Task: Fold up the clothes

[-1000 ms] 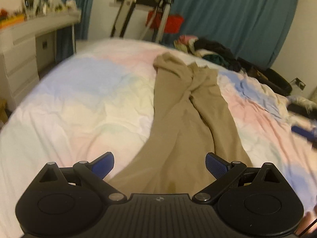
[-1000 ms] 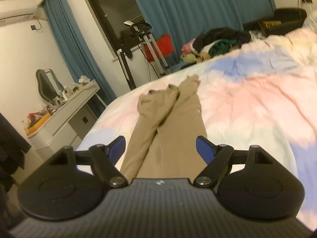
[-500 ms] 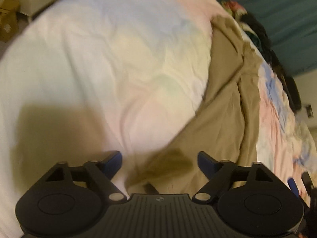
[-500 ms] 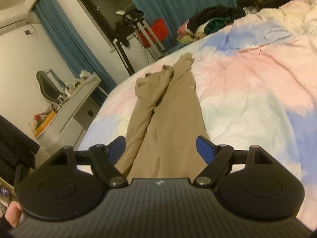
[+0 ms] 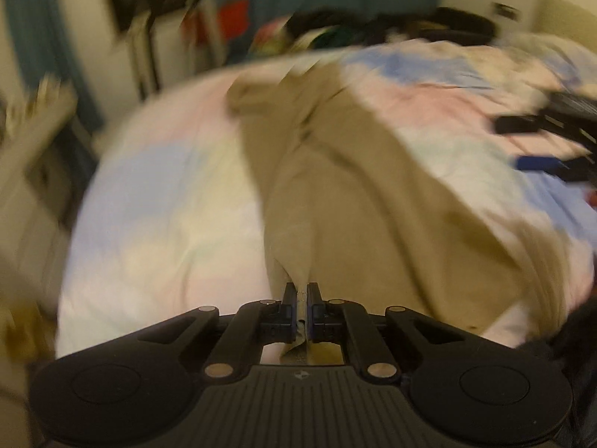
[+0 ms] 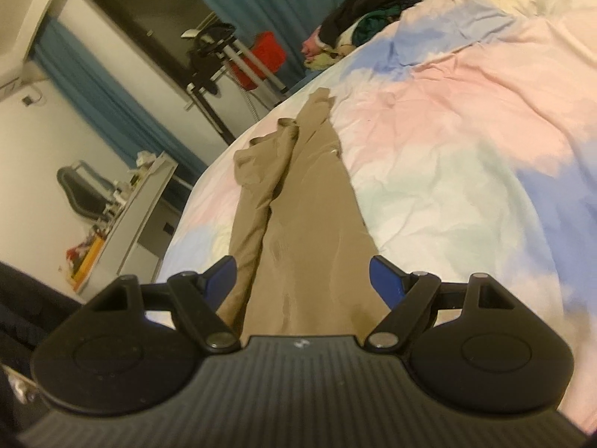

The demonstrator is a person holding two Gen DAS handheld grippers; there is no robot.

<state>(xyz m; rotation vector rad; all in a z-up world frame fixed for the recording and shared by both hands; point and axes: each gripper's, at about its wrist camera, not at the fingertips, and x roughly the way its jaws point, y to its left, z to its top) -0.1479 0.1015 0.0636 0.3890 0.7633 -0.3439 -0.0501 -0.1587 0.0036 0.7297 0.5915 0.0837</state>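
Tan trousers (image 5: 335,194) lie lengthwise on the pastel bedspread (image 5: 168,201), legs pointing to the far end. My left gripper (image 5: 302,298) is shut on the near edge of the trousers, and the cloth rises in a ridge from its jaws; this view is blurred. In the right wrist view the trousers (image 6: 309,216) run away from my right gripper (image 6: 302,280), which is open just above their near end, one finger on each side. The right gripper also shows at the right edge of the left wrist view (image 5: 537,156).
A pile of dark and coloured clothes (image 6: 358,26) lies at the far end of the bed (image 6: 466,119). A white dresser (image 6: 127,220) stands to the left. A metal stand (image 6: 224,59) and red box (image 6: 266,56) are by the teal curtains.
My left gripper has closed on the near edge of the trousers and swung up with it, lifting the cloth. My right gripper stays open and has dropped closer to the trousers.
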